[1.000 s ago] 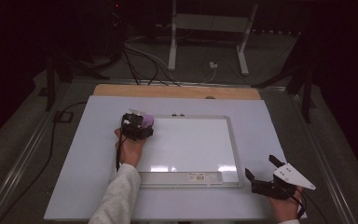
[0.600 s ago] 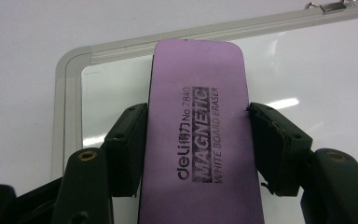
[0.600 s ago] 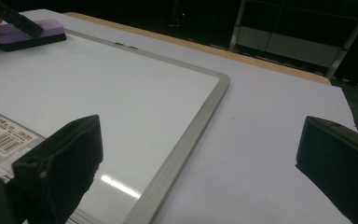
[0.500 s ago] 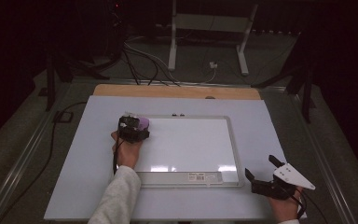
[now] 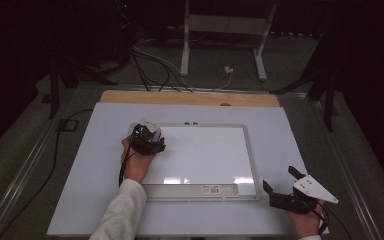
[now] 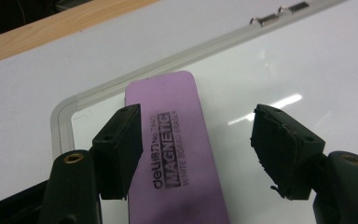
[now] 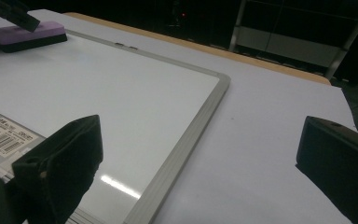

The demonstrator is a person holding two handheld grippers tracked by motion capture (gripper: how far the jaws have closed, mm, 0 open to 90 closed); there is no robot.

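Lying flat in the far left corner of the whiteboard point(image 6: 270, 84), the purple eraser point(image 6: 175, 154) sits between the left tool's point(image 6: 193, 149) jaws, which have just been opening; one pad is at its side, the other stands well clear. The right tool point(image 5: 282, 186) hovers wide open and empty over the table point(image 7: 261, 140), by the whiteboard's near right corner.

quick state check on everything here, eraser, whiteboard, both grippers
purple eraser: lying flat on the whiteboard's corner, released
whiteboard: flat on the table, wiped clean
left gripper: jaws just been opening, straddling the eraser, right pad clear
right gripper: open, empty, beside the whiteboard
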